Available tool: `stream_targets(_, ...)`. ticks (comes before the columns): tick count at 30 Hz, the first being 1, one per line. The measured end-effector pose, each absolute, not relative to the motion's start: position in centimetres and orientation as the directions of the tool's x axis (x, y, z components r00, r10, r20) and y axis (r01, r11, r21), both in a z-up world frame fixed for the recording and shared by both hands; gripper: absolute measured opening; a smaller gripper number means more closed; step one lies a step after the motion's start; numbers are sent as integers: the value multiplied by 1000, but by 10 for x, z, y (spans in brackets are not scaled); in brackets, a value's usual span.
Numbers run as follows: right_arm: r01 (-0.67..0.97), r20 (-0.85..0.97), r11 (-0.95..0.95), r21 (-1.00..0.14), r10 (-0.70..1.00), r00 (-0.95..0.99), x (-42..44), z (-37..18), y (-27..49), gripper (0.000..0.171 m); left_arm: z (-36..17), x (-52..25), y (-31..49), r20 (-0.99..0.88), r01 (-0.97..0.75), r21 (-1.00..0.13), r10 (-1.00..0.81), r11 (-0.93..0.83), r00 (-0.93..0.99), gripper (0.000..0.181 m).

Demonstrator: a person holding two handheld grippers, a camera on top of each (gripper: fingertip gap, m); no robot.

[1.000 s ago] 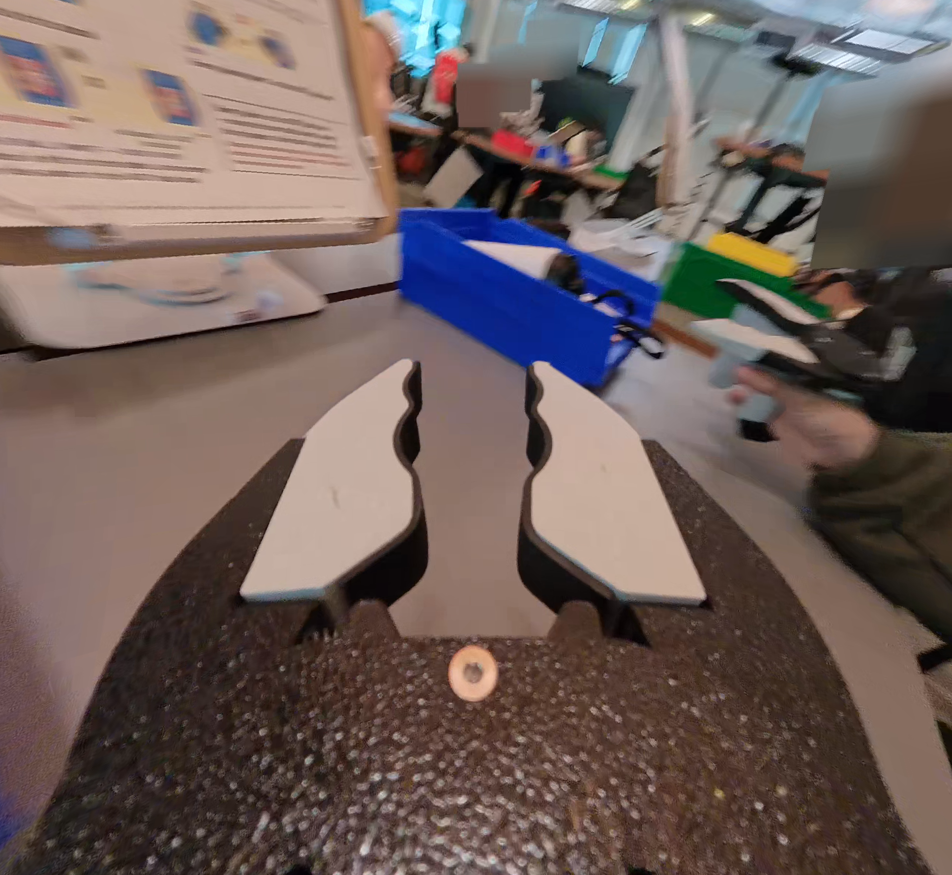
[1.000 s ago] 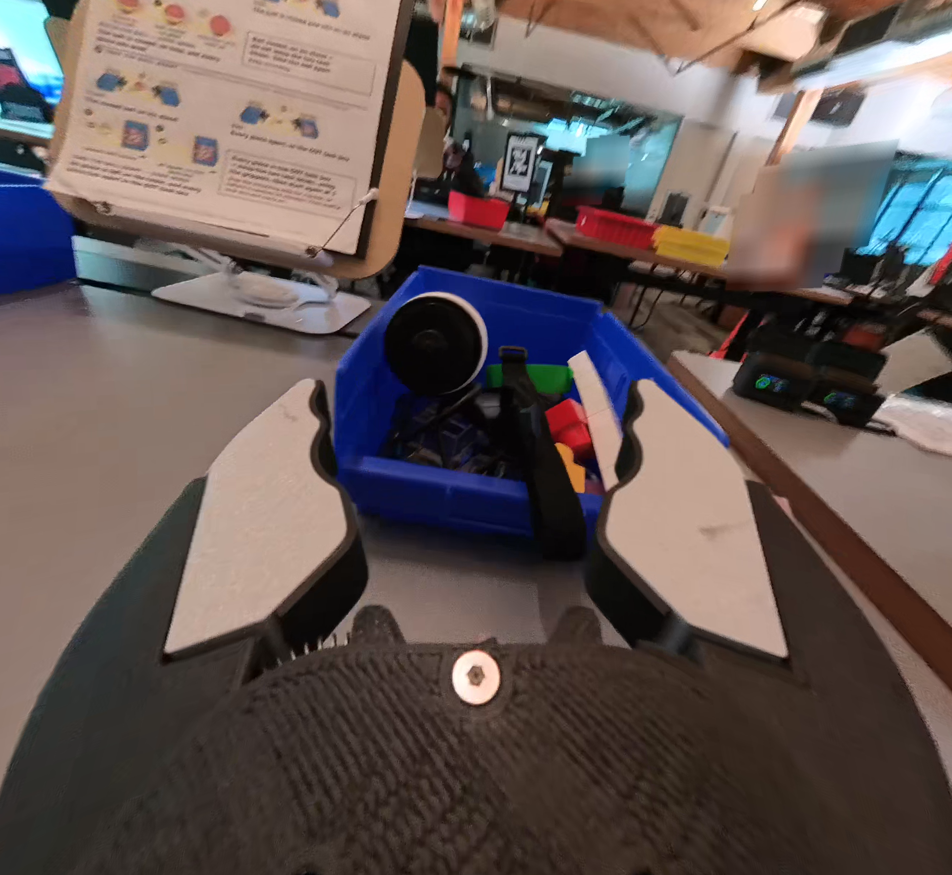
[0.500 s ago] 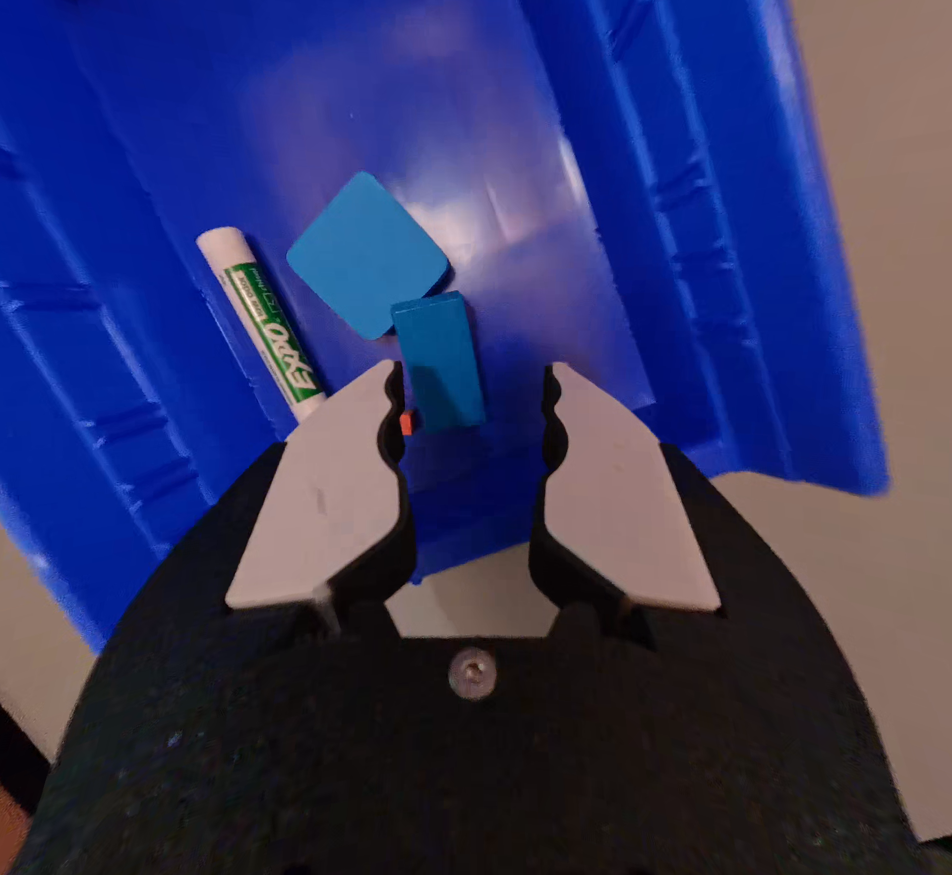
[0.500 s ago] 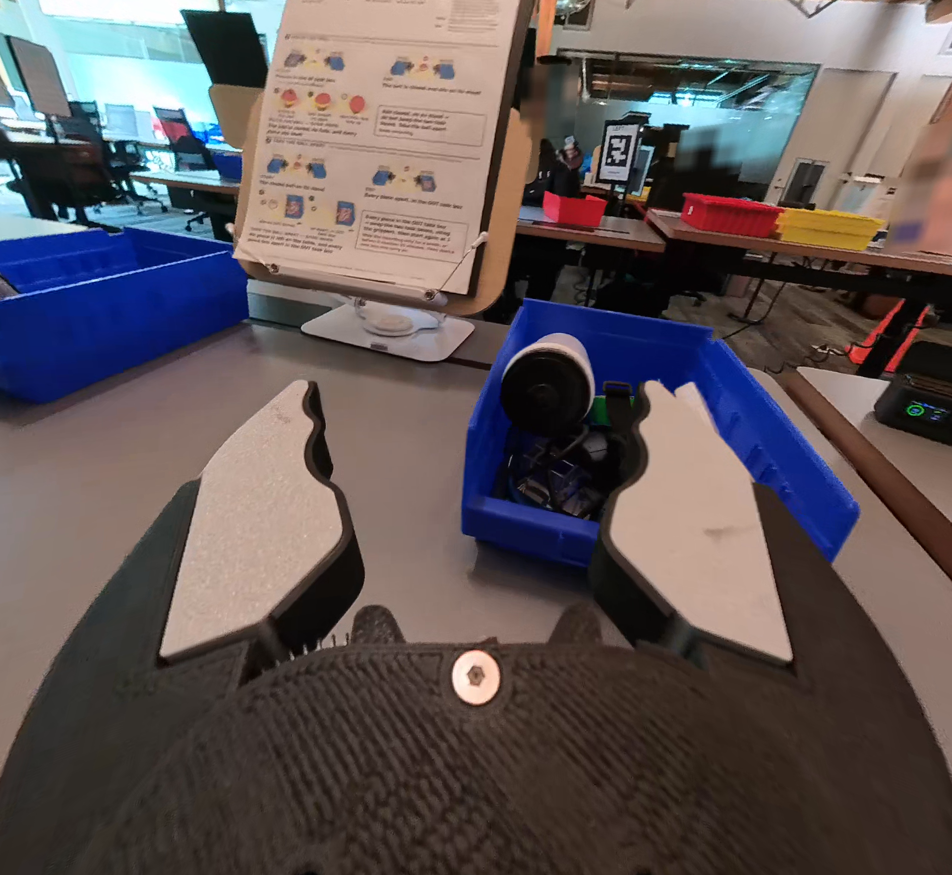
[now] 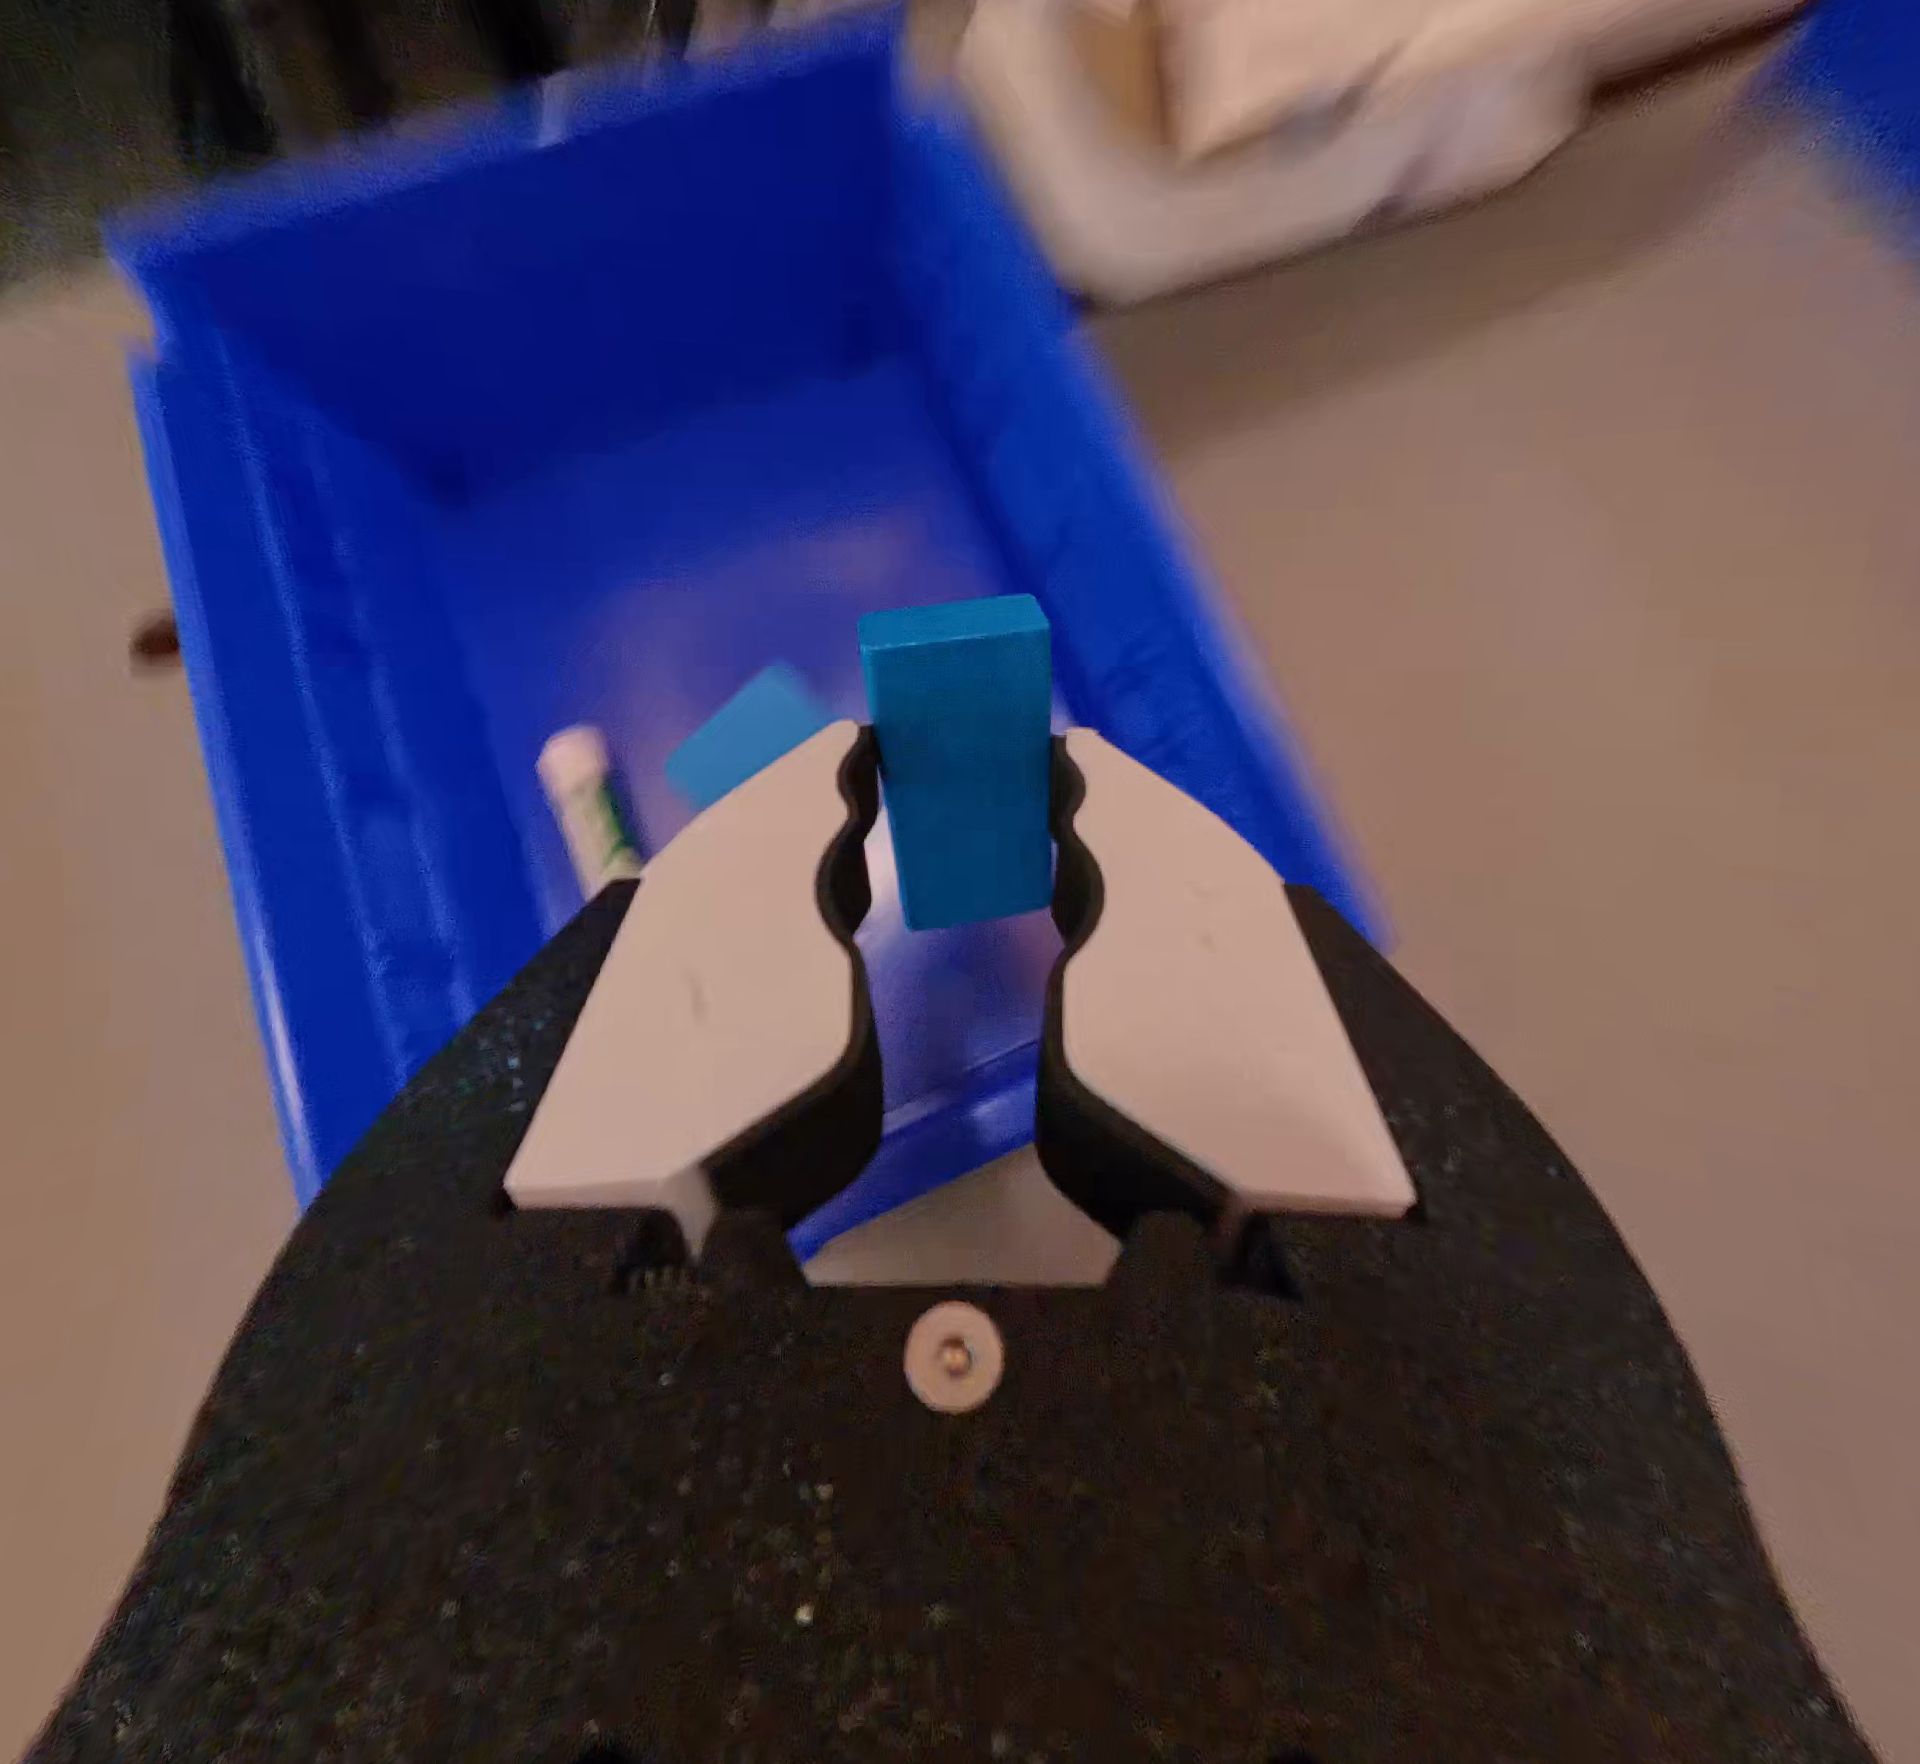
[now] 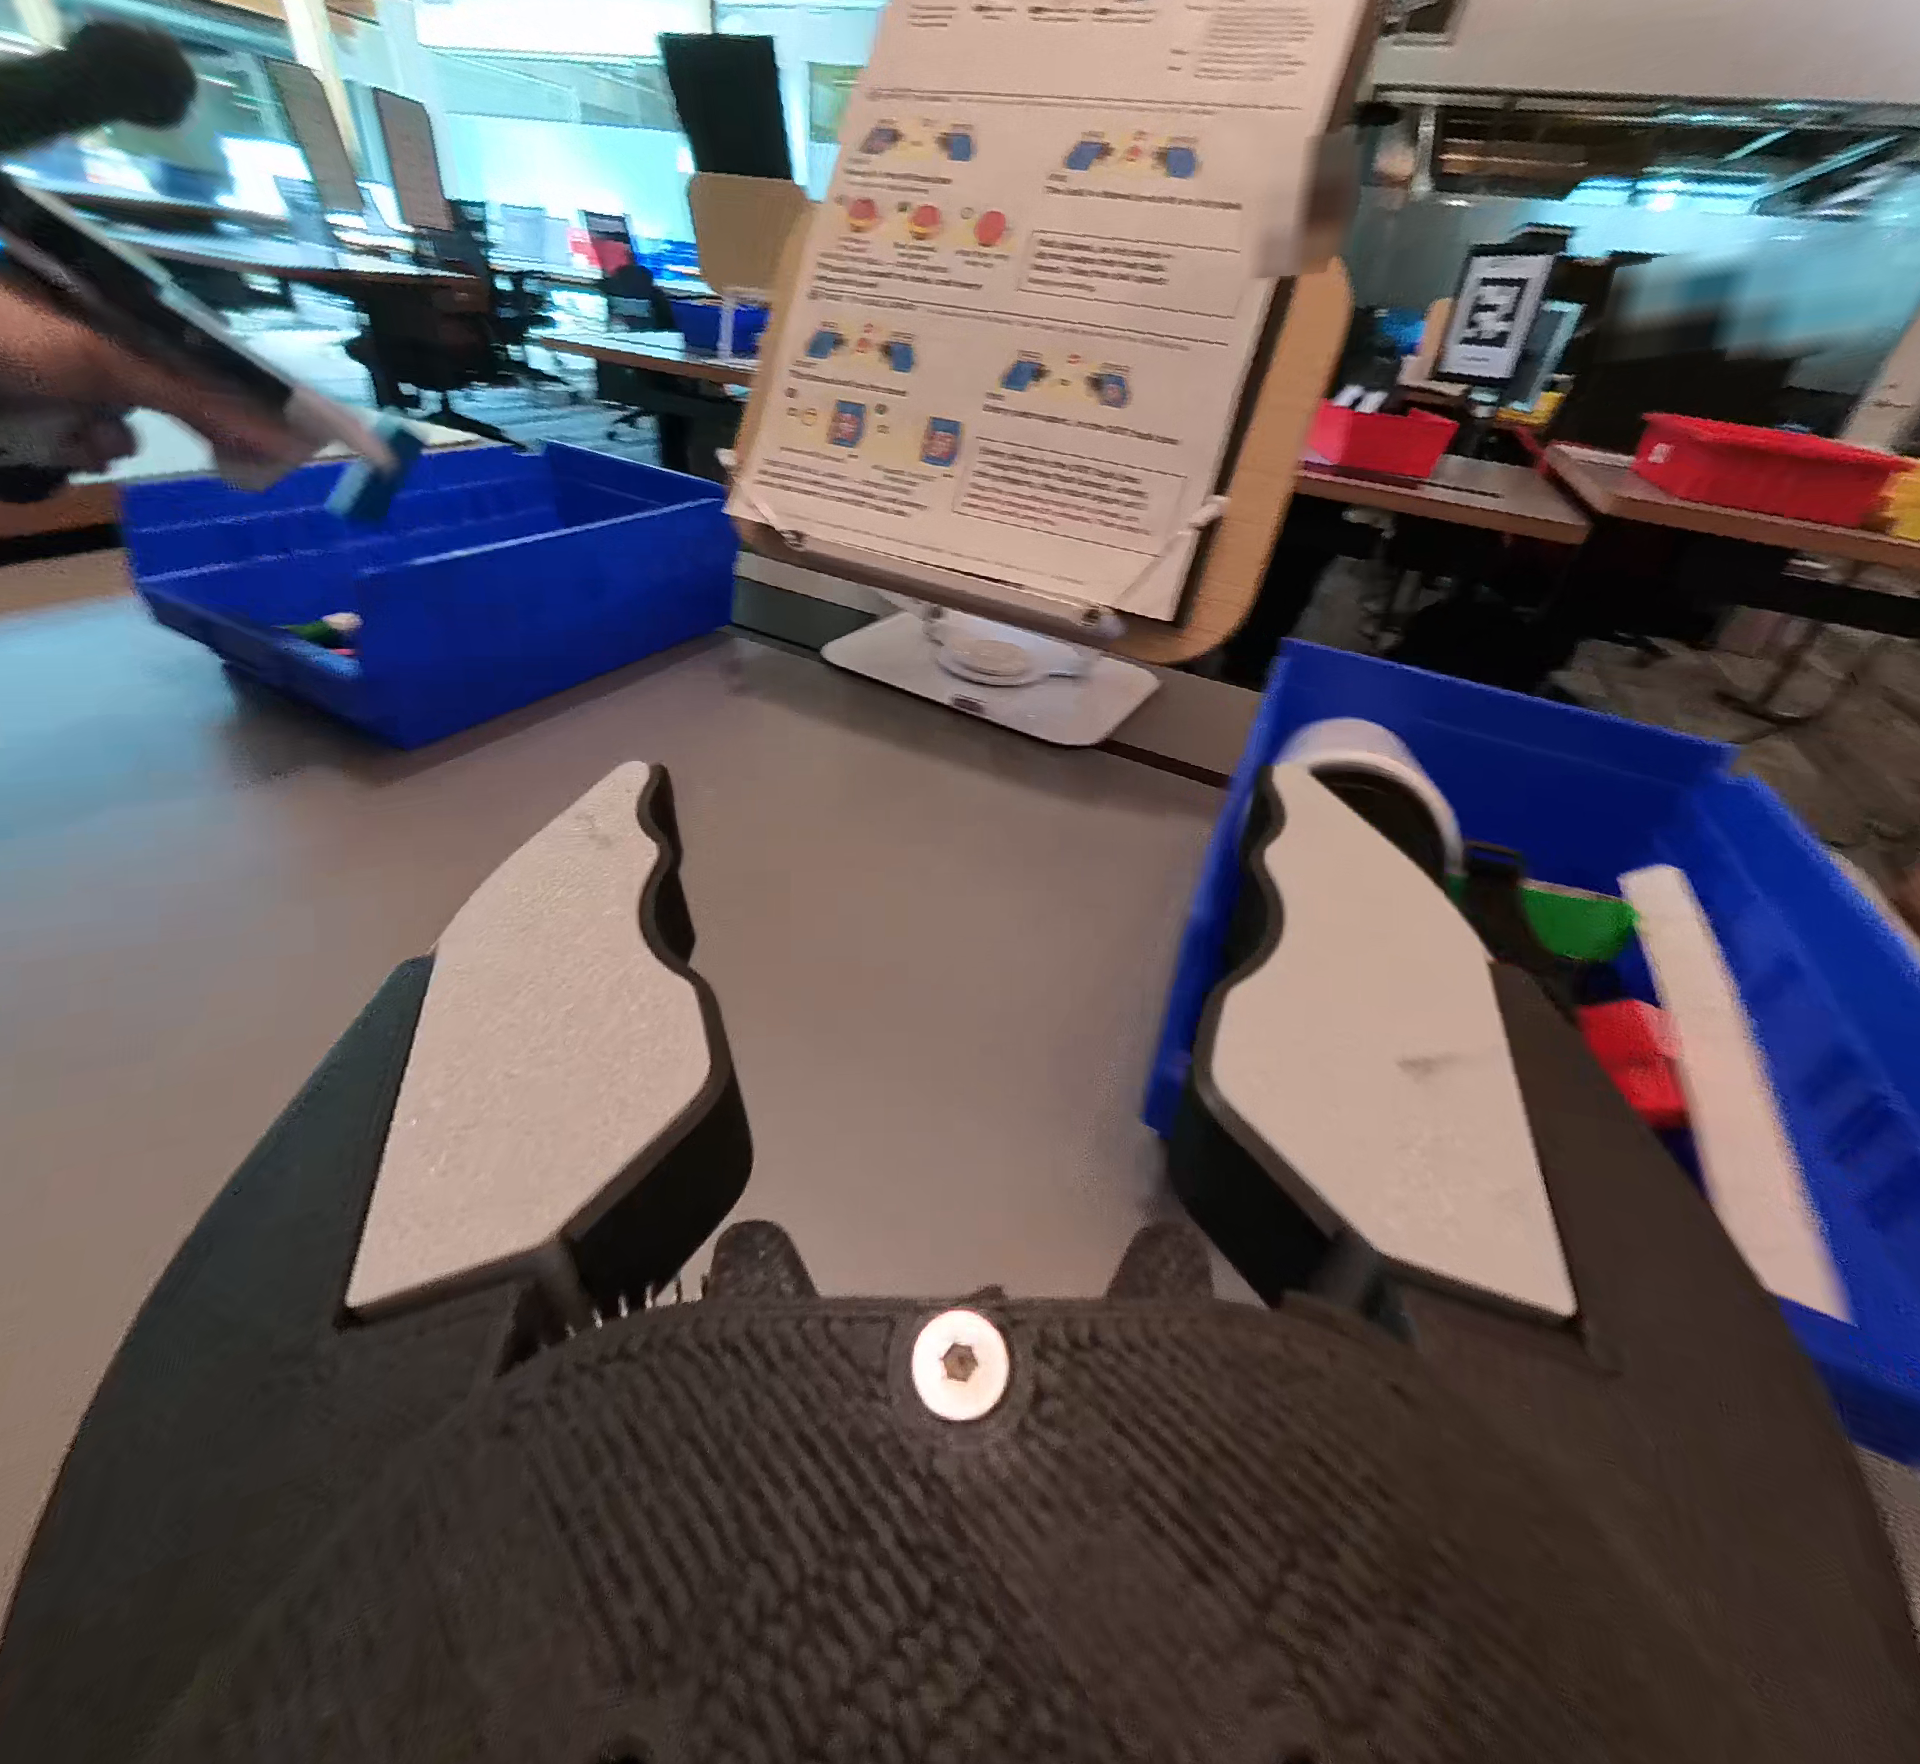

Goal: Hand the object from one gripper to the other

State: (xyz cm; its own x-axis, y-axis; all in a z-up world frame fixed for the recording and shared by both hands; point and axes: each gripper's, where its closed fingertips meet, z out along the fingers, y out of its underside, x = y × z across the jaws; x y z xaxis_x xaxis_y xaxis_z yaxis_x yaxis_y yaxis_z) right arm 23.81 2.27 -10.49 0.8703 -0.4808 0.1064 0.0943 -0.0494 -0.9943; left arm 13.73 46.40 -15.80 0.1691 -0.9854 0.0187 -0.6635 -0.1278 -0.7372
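My left gripper (image 5: 961, 748) is shut on a teal-blue rectangular block (image 5: 958, 758) and holds it above a blue bin (image 5: 364, 779). The block sticks out past the fingertips. In the right wrist view the same left gripper (image 6: 358, 457) shows far left with the block (image 6: 369, 483) over the left blue bin (image 6: 520, 613). My right gripper (image 6: 961, 795) is open and empty, above the grey table (image 6: 914, 883), well to the right of the left gripper.
In the left bin lie a white marker with a green label (image 5: 587, 805) and a flat light-blue piece (image 5: 743, 743). A second blue bin (image 6: 1766, 987) with a tape roll and coloured parts stands at right. An instruction sheet on a stand (image 6: 1060, 260) is behind.
My left gripper swung over the left bin, closed on the blue block and lifted it off the bin floor. My right gripper turned left, away from the right bin, staying open.
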Motion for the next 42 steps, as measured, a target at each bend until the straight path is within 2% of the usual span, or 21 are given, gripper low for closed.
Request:
stream_targets(1, 78, 88, -41, -996, -435, 896, 227, -104, 31, 99, -127, 137, 443, 59, -553, -826, -993, -106, 101, 31)
stream_targets(3, -3, -1, -7, -1000, -256, 967, 191, -103, 54, 85, -75, 129, 380, 132, -339, -937, -984, -86, -118, 31)
stream_targets(6, -216, -214, 17, -976, 83, 973, 123, -100, 87, 80, -34, 96, 263, 155, -89, -988, -830, -127, -536, 31)
stream_targets(8, -306, -291, 27, -952, 235, 927, 85, -94, 97, 71, -29, 67, 196, 172, -27, -974, -661, -224, -731, 31)
stream_targets(11, -282, -254, 41, -958, 329, 910, 42, -91, 96, 61, -38, 38, 132, 173, -10, -948, -491, -317, -854, 31)
stream_targets(13, -247, -211, 73, -966, 326, 922, 21, -87, 89, 59, -48, 26, 103, 135, 6, -953, -444, -301, -886, 31)
stream_targets(15, -206, -177, 71, -976, 295, 939, 9, -87, 83, 46, -56, 17, 83, 125, -2, -958, -410, -287, -903, 31)
stream_targets(19, -165, -150, 37, -986, 267, 952, 1, -98, 66, 41, -61, 3, 69, 111, 6, -956, -384, -292, -917, 31)
stream_targets(23, -205, -185, 45, -978, 279, 942, 9, -102, 64, 44, -81, 9, 67, 118, -18, -970, -406, -243, -906, 31)
stream_targets(27, -151, -149, -11, -988, 248, 957, 21, -120, 75, 46, -82, 21, 73, 167, -52, -955, -384, -292, -908, 30)
stream_targets(30, -109, -103, 7, -994, 258, 961, 23, -124, 77, 28, -88, 30, 75, 188, -75, -953, -380, -293, -906, 31)
stream_targets(32, -104, -100, 8, -994, 239, 966, 27, -129, 78, 28, -93, 35, 76, 190, -83, -956, -381, -281, -905, 31)
stream_targets(34, -98, -93, 11, -995, 241, 966, 28, -132, 78, 40, -104, 40, 73, 185, -94, -968, -402, -234, -897, 31)
stream_targets(36, -66, -63, 7, -998, 208, 976, 33, -134, 77, 32, -108, 42, 68, 168, -86, -973, -401, -214, -901, 31)
stream_targets(39, -22, -24, -13, -1000, 174, 984, 39, -136, 74, 32, -109, 45, 64, 157, -78, -975, -402, -206, -902, 30)
stream_targets(42, 110, 109, -26, -994, 6, 994, 60, -138, 70, 32, -114, 59, 66, 183, -108, -978, -486, -178, -855, 29)
